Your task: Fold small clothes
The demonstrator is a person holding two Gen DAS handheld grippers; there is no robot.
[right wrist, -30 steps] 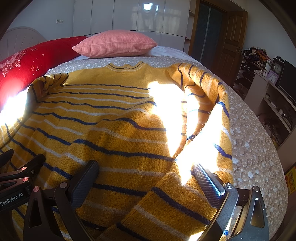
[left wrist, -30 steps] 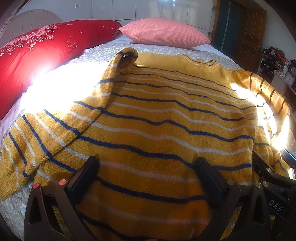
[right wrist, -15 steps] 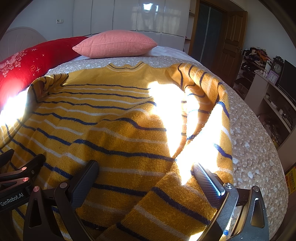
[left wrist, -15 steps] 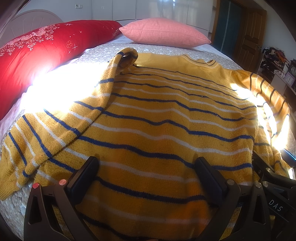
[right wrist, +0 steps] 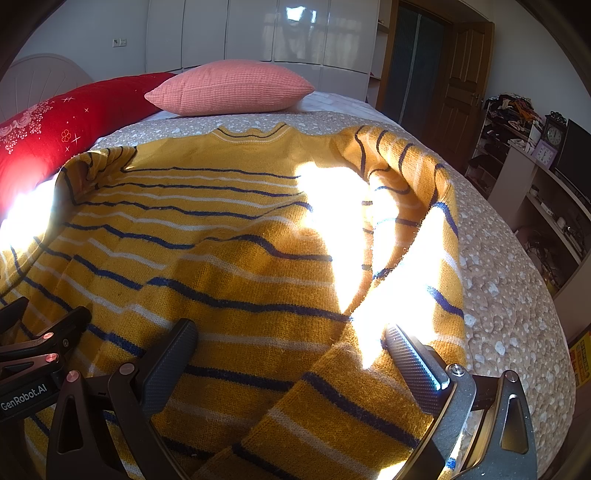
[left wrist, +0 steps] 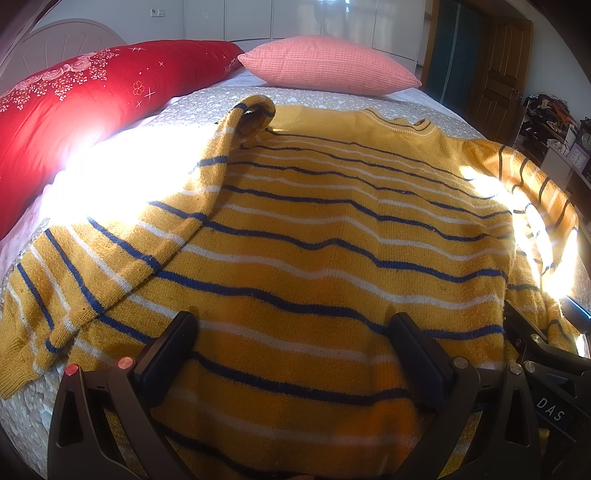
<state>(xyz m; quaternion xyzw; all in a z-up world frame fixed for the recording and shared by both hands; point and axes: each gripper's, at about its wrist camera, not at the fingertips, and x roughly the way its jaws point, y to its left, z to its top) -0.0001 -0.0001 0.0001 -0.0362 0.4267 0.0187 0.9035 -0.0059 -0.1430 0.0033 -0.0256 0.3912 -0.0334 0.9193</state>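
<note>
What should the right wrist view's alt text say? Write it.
A yellow striped sweater lies spread on a bed, right sleeve folded inward. The right hand-held gripper hovers open at its hem, a pink pillow beyond.

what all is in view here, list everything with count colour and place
sweater: one, yellow with blue and white stripes, spread flat on the bed, both sleeves folded in over the body
pillow: one, pink, at the head of the bed beyond the collar
quilt: one, red with a flower print, along the left side of the bed
bedspread: one, pale with white flecks, under the sweater
wardrobe: one, white and glossy, against the far wall
door: one, brown wood, far right
clocks: two, one dark and one purple, on the shelf at right
left gripper: one, black, jaws open over the hem
right gripper: one, black, jaws open over the right sleeve
</note>
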